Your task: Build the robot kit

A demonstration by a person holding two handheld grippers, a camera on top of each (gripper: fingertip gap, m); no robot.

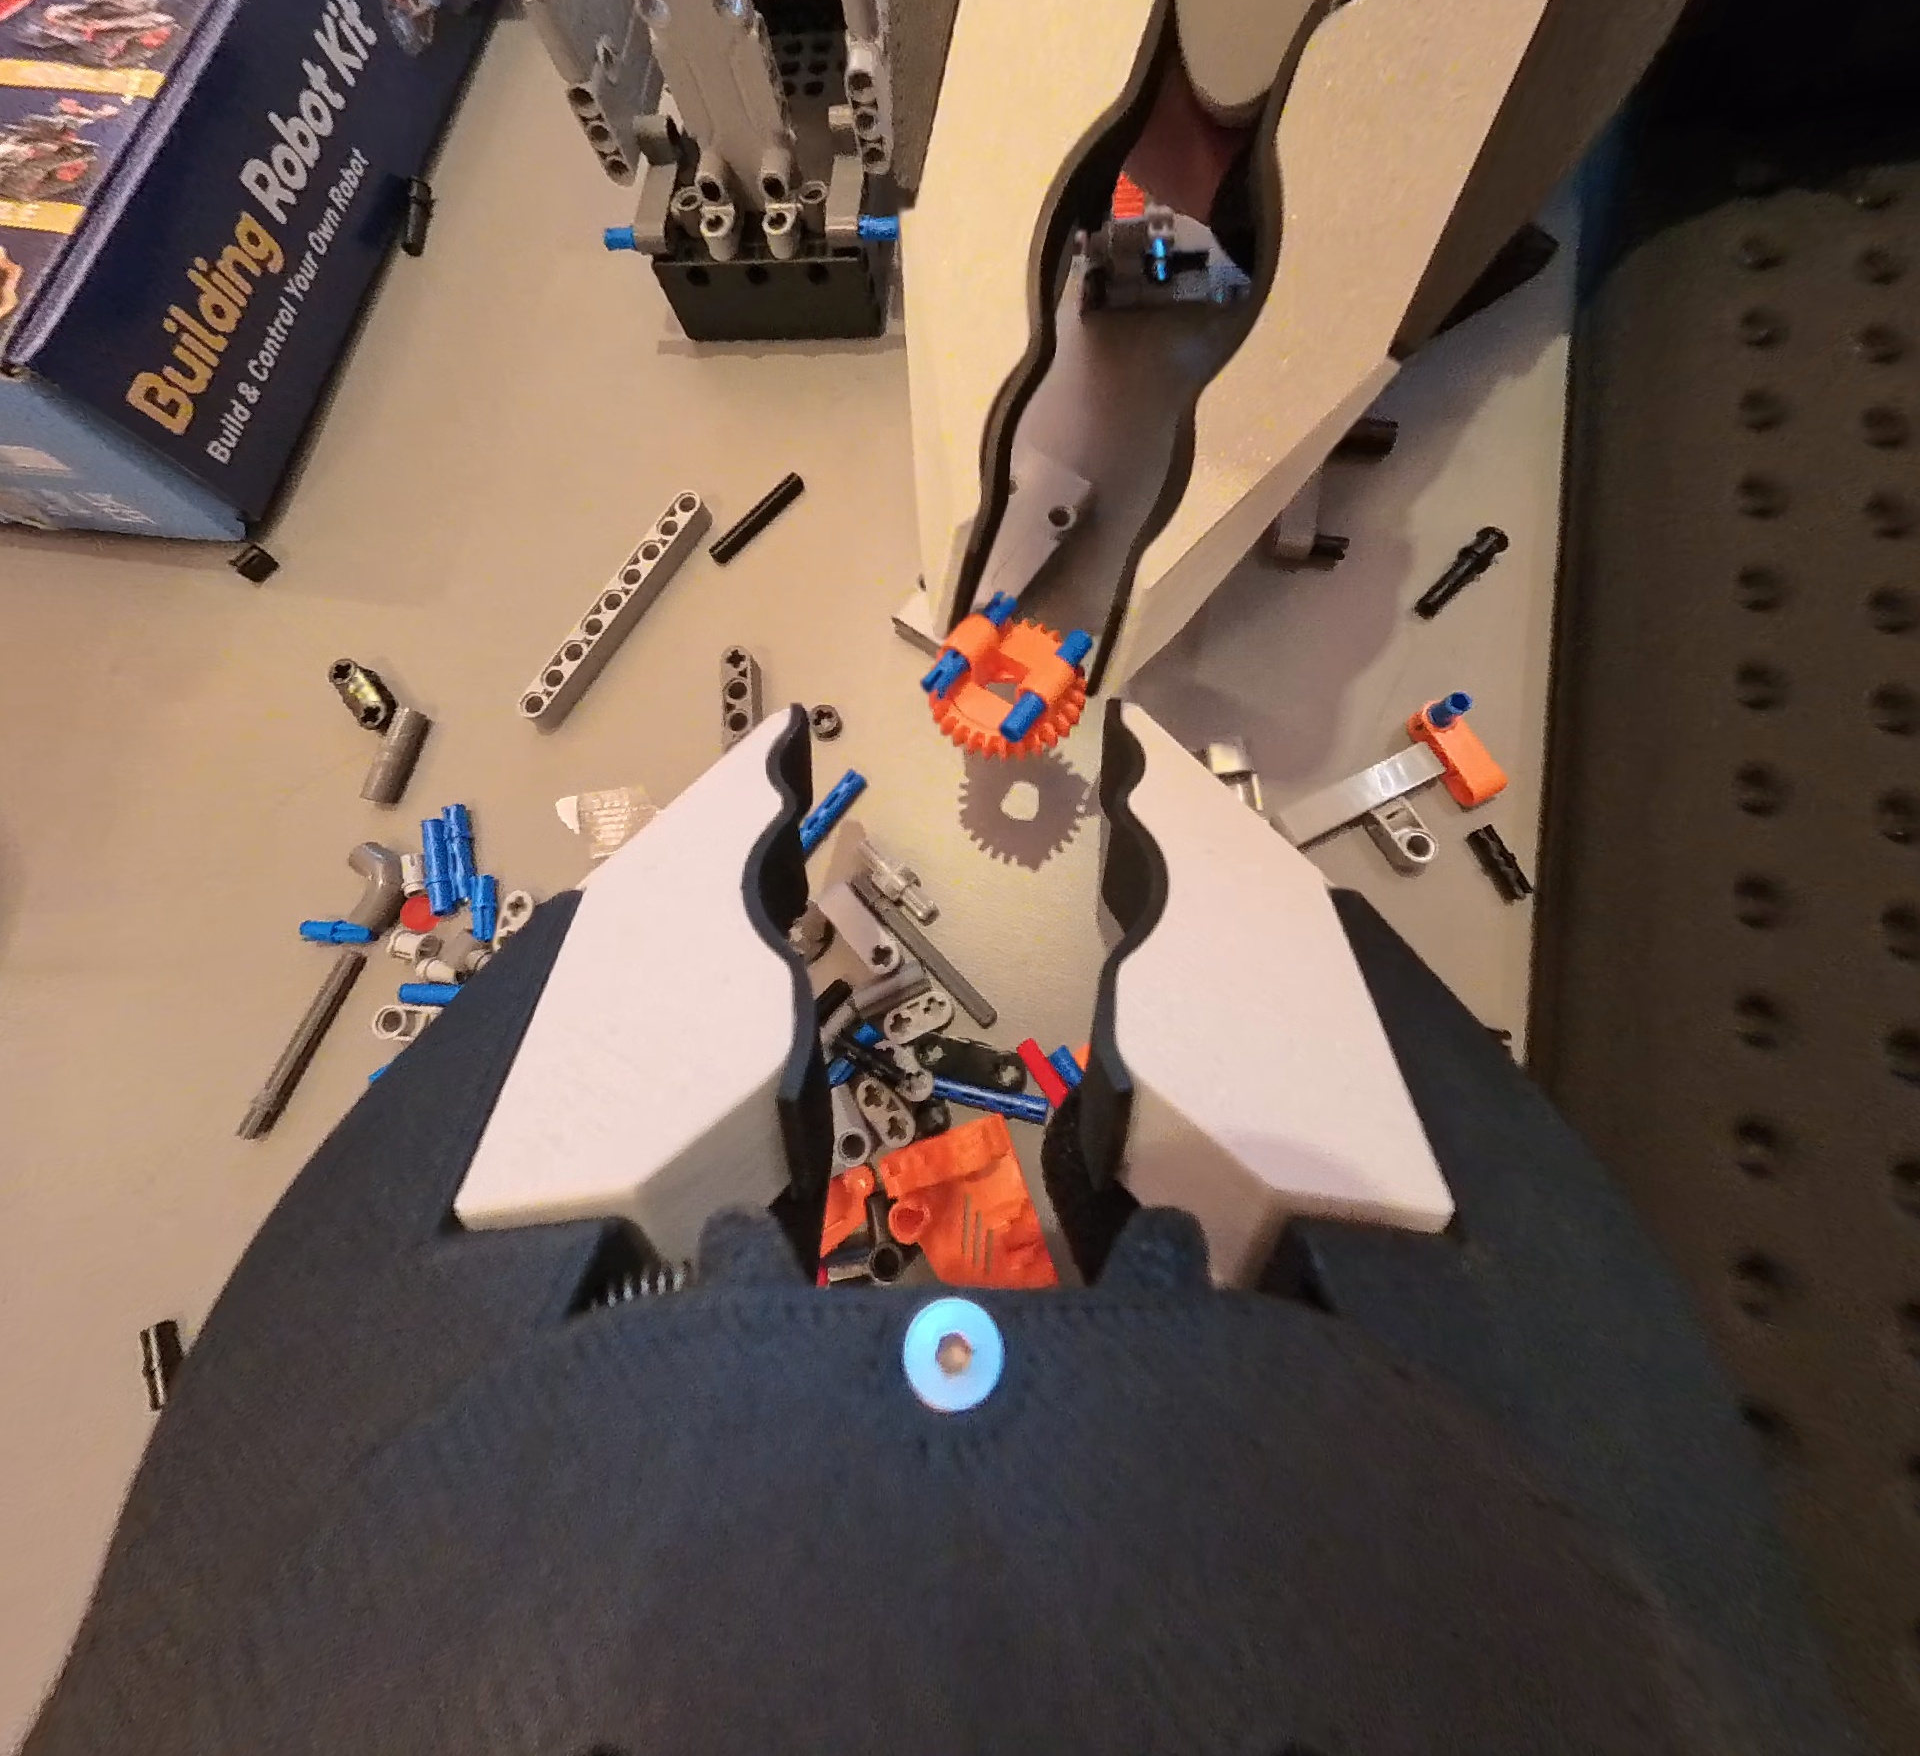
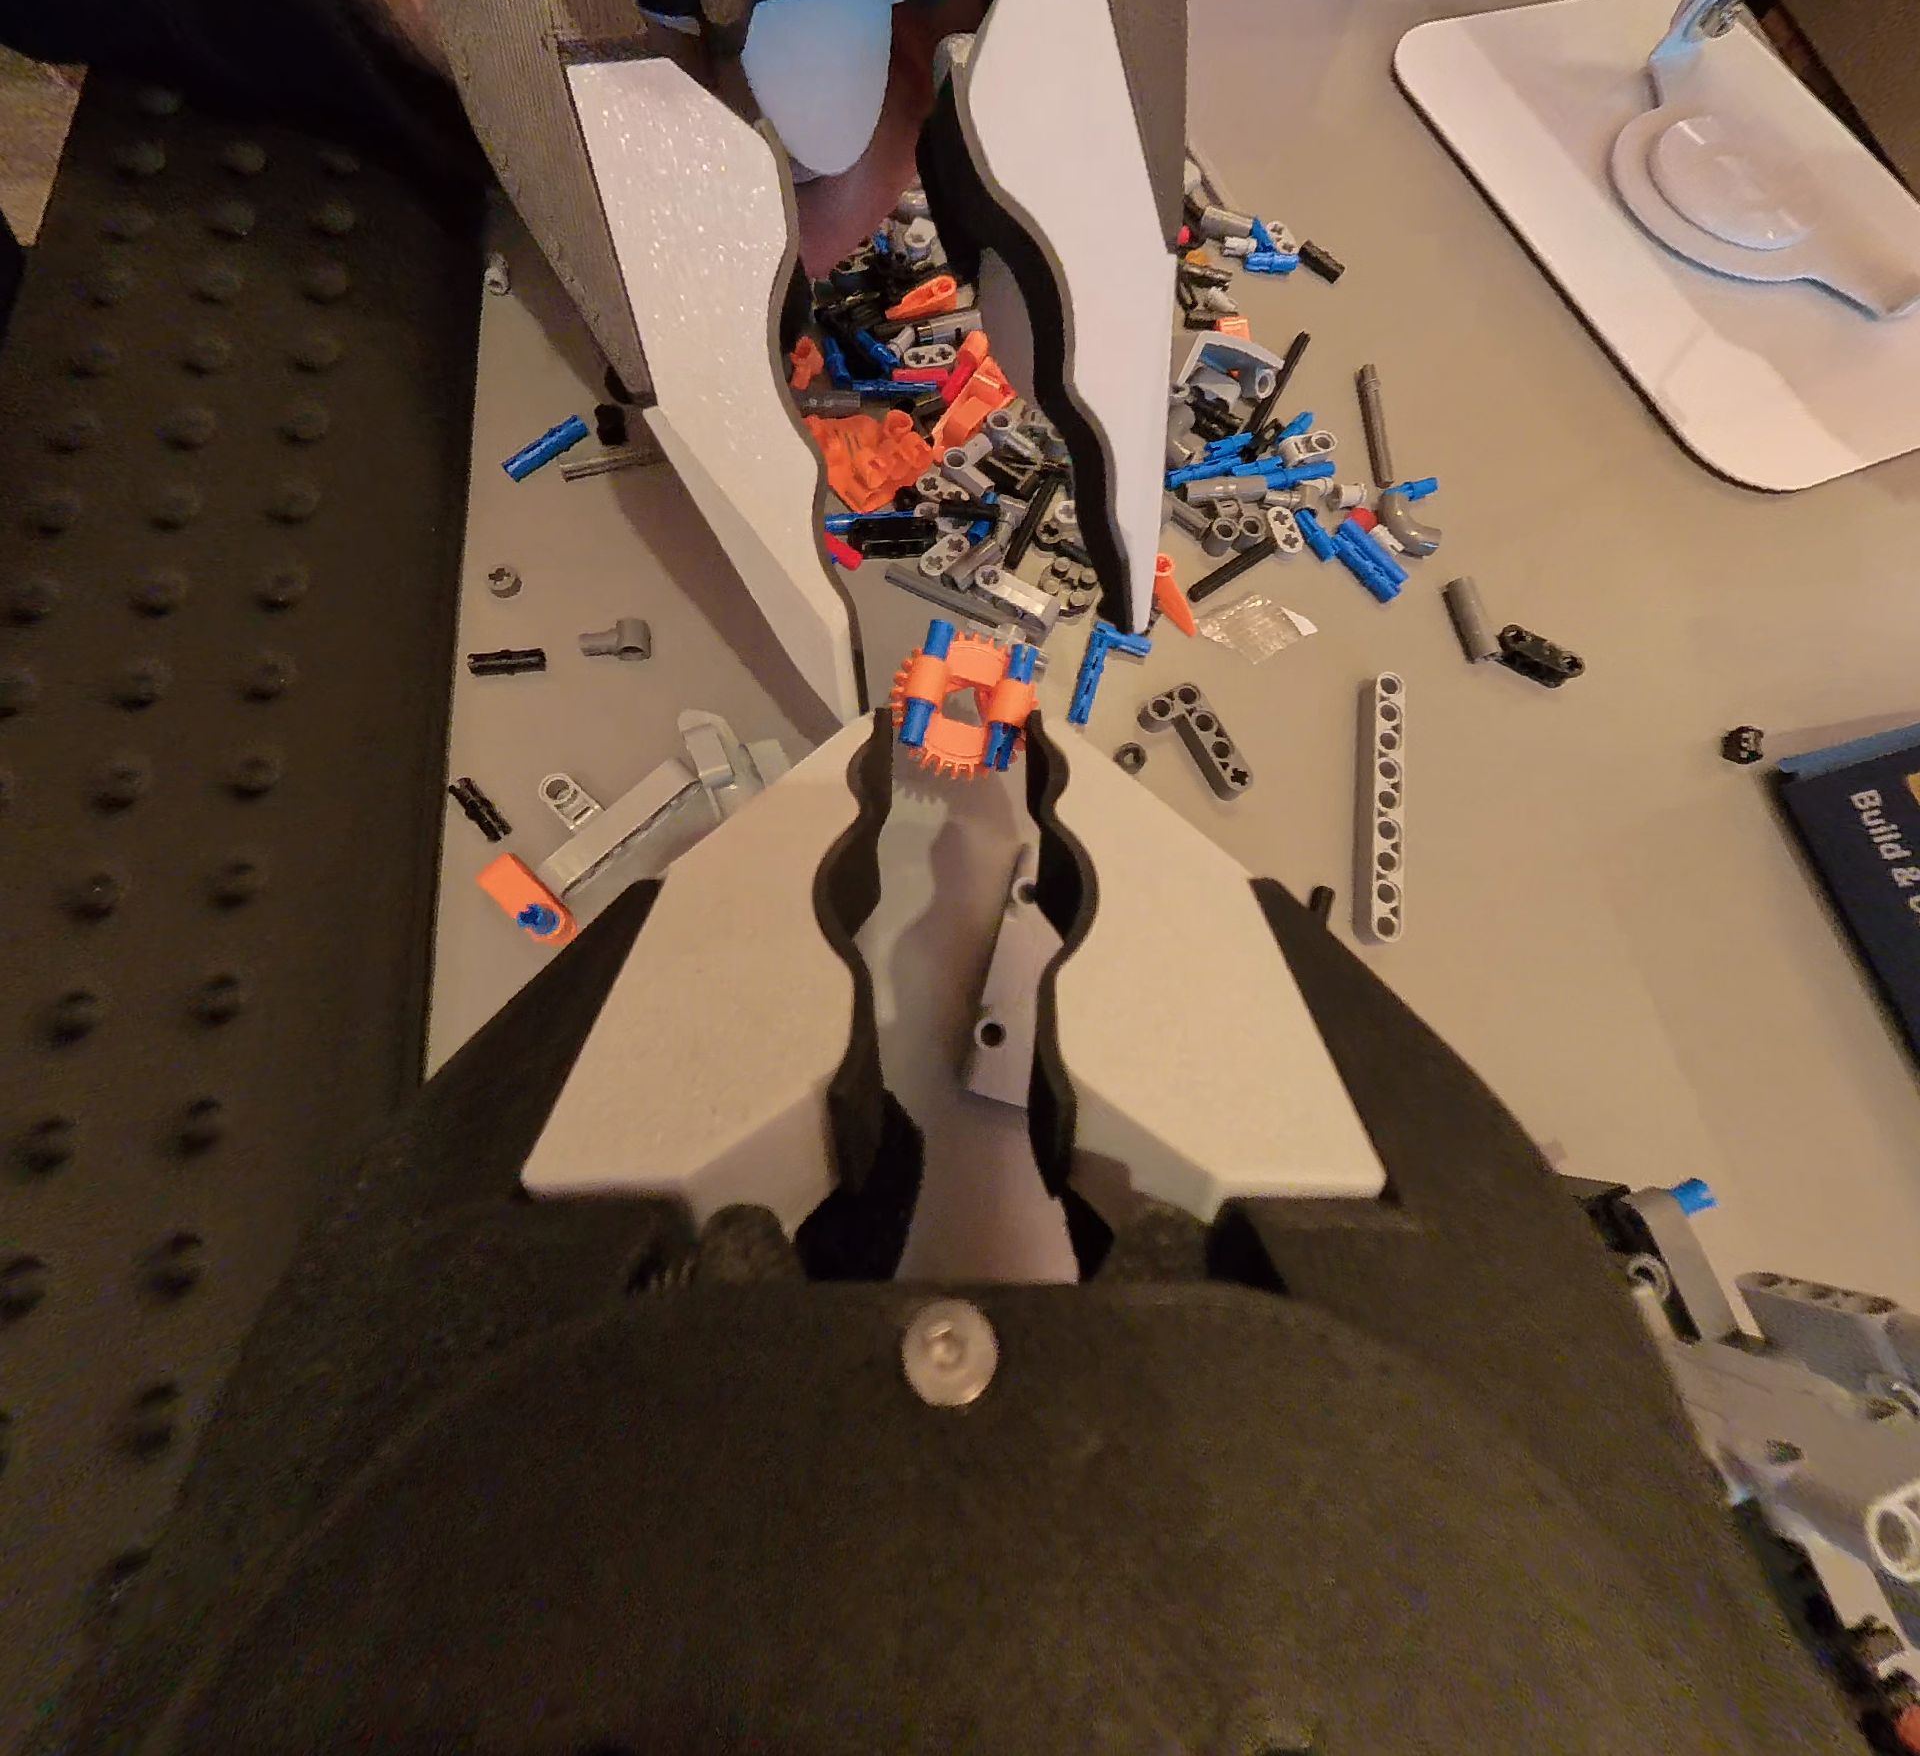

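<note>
The orange gear (image 1: 1006, 686) with blue pins hangs above the table (image 1: 520, 418), pinched only at the right gripper (image 2: 958, 732) tips – one twist and it could drop – while the left gripper (image 1: 956, 740) sits wide, empty, just beside it.

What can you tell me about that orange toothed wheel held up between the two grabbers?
The orange gear looks like moulded plastic: a flat ring of small teeth with an open middle and a raised orange frame on one face. Four blue pins poke out of that frame. It is pinched at the fingertips of the right gripper, tilted, lifted clear of the grey table, where its shadow falls below it. The left gripper stands open close by, not touching it.
</note>
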